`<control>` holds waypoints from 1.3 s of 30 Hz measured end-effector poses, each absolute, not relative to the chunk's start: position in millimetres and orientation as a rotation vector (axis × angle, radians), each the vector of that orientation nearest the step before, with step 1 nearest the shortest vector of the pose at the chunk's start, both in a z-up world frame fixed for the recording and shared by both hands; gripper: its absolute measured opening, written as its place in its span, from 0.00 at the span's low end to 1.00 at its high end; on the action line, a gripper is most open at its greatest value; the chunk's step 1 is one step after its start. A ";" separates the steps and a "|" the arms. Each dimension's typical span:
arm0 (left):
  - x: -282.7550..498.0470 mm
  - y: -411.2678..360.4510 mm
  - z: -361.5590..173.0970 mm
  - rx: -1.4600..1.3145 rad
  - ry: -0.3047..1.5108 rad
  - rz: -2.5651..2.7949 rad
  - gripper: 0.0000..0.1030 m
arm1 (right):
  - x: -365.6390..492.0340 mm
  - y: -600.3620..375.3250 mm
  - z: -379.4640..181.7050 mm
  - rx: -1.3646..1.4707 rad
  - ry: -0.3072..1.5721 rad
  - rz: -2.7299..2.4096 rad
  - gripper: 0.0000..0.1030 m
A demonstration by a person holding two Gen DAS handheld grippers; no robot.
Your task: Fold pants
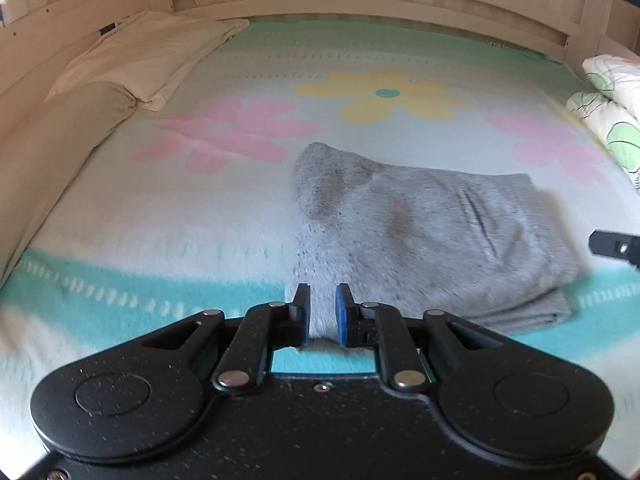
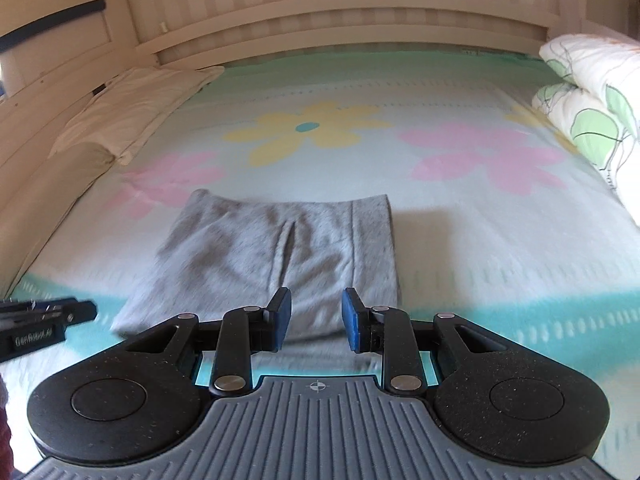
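Now grey pants (image 2: 276, 252) are seen folded, long axis 10-to-4 o'clock; left gripper (image 1: 323, 308) narrow, right gripper (image 2: 316, 316) wider, both empty.

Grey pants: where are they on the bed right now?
The folded grey pants lie on the flowered blanket near its front turquoise stripe, just ahead of both grippers, below the yellow flower in the right wrist view.

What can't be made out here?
- Near edge of the grey pants: both wrist views, hidden behind the gripper bodies.
- Layers under the pants' top fold: covered by the top layer.
- Left gripper contact with cloth: motion blur, cannot tell.
- Right gripper: jaws apart; whether they touch cloth is unclear.
- Floral quilt: cut off at the right edge.
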State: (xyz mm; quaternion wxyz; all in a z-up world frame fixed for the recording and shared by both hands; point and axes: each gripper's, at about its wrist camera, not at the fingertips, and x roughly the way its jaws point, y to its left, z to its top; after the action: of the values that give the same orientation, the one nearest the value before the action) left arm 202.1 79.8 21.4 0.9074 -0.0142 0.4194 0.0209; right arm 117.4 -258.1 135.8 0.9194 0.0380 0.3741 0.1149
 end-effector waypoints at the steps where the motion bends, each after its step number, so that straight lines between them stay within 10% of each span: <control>1: 196.3 79.3 24.6 -0.034 0.858 0.041 0.32 | 109.0 -257.5 136.9 0.078 0.763 0.237 0.26; 39: 159.6 52.4 17.5 -0.013 0.808 0.039 0.50 | 87.6 -227.9 123.7 0.078 0.773 0.231 0.34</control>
State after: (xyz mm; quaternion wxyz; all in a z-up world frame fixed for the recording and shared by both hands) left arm 159.6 52.4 17.5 0.9193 -0.0063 0.3931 0.0188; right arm 87.6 -227.9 123.7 0.9189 0.0380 0.3762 0.1123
